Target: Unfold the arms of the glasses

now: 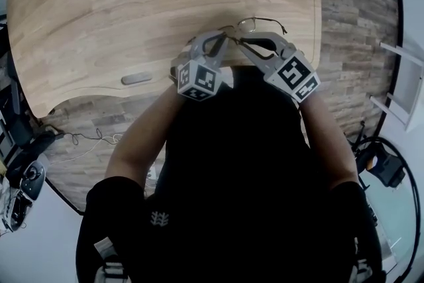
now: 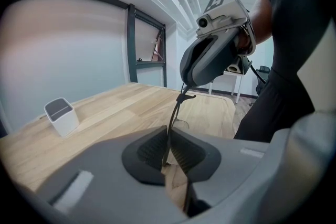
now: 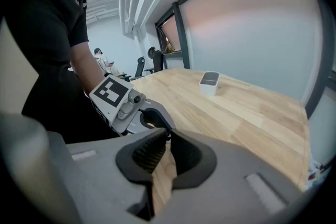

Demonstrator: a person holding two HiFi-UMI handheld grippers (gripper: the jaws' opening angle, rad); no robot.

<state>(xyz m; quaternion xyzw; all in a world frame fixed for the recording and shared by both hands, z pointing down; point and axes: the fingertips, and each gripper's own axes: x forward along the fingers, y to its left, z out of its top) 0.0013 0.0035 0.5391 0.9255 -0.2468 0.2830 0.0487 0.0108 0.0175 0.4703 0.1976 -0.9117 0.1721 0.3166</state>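
Wire-rimmed glasses (image 1: 255, 24) held over the near edge of the wooden table (image 1: 132, 10). Left gripper (image 2: 169, 136) is clamped on one thin dark arm (image 2: 175, 113). Right gripper (image 3: 167, 135) (jaw tips pinched together) grips that arm's upper end.

- A desk (image 1: 99, 10) of pale wooden planks with a rounded edge spreads ahead of and below the jaws.
- A small white box (image 2: 60, 115) with a dark top stands on it well beyond the jaws. It is ahead-left of the left gripper (image 2: 169, 150) and ahead-right of the right gripper (image 3: 161, 152).
- A grey oval piece (image 1: 137, 79) sits at the desk's near edge.
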